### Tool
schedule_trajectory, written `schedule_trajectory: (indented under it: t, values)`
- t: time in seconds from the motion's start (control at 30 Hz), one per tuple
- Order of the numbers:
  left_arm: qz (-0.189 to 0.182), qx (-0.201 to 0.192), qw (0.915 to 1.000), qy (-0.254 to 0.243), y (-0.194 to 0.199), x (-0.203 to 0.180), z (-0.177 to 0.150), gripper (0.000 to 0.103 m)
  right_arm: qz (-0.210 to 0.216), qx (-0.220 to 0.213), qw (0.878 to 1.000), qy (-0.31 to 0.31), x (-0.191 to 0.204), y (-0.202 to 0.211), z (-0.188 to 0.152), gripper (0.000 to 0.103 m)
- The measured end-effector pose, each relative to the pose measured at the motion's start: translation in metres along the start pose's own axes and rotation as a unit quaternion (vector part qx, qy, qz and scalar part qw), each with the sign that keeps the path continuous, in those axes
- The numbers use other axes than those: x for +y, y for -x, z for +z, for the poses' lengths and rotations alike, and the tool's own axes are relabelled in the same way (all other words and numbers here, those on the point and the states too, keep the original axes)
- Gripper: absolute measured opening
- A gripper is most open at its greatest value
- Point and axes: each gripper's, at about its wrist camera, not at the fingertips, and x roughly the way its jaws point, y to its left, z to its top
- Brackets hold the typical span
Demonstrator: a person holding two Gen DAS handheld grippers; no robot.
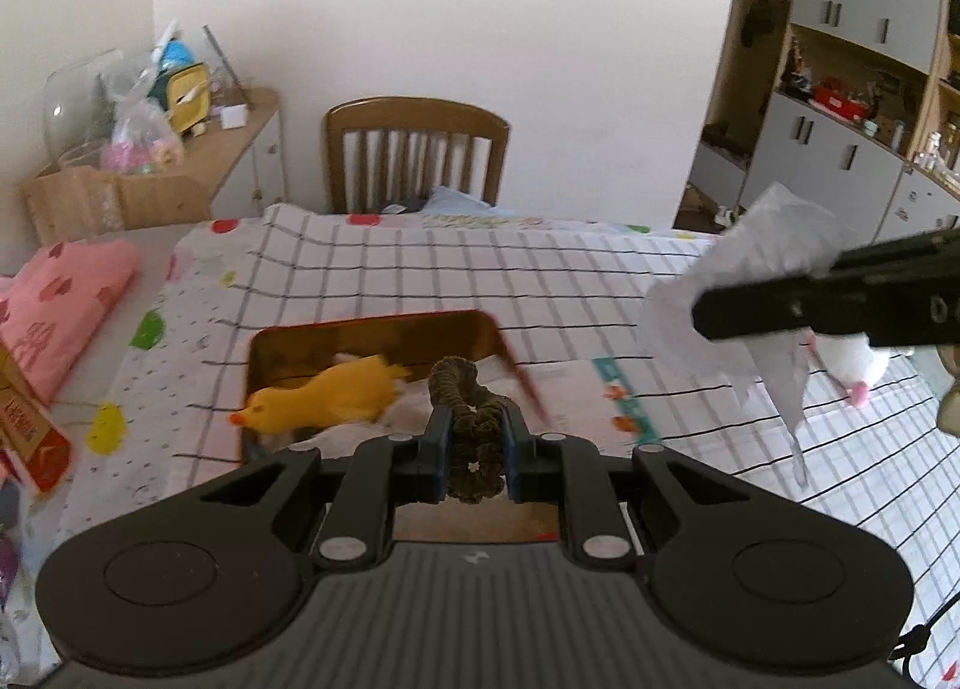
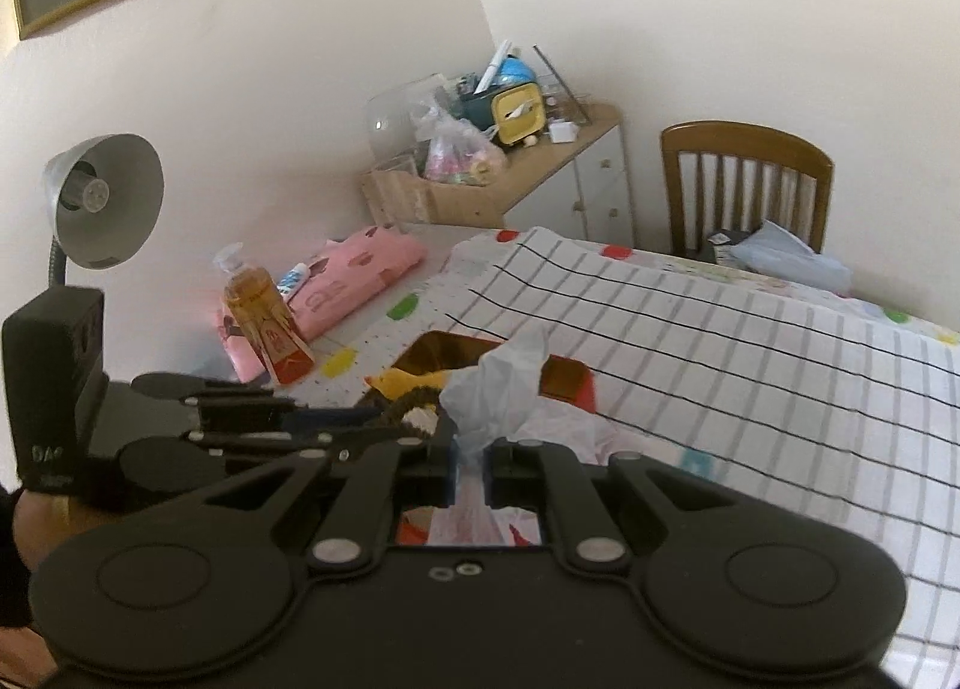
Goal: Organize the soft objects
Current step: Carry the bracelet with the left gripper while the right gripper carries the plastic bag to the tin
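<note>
My left gripper [image 1: 477, 425] is shut on a dark brown scrunchie [image 1: 471, 419], held above the near edge of an open tin box [image 1: 372, 329] with a gold inside and a red rim. A yellow rubber duck toy [image 1: 330, 401] lies in the box on something white. My right gripper [image 2: 474, 449] is shut on a crumpled white tissue [image 2: 498, 383] that sticks up from its fingers, close to the right of the box [image 2: 444, 344]. From the left wrist view, the right gripper [image 1: 708, 317] and its tissue [image 1: 762, 269] come in from the right. A white plush toy [image 1: 852, 371] with a pink tip lies beyond them.
A checked, dotted cloth [image 1: 480, 269] covers the table. A folded pink cloth [image 2: 348, 281] and an orange-liquid bottle [image 2: 264, 323] are at the left, with a desk lamp [image 2: 102, 197] beside them. A wooden chair [image 1: 414, 149] stands behind the table and a cluttered cabinet [image 2: 540, 173] in the corner.
</note>
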Motion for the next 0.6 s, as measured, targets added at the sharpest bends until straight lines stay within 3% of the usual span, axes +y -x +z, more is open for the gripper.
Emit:
schedule_trajectory:
  t: [0.27, 0.6]
  values:
    - [0.006, 0.015, 0.9997, 0.019, -0.010, 0.041, -0.008, 0.017, -0.013, 0.006, 1.000, 0.016, 0.011, -0.060, 0.022, 0.008]
    - [-0.001, 0.017, 0.9997, 0.018, -0.041, 0.056, -0.005, 0.017, -0.043, 0.036, 0.998, -0.012, -0.006, -0.139, 0.026, 0.008]
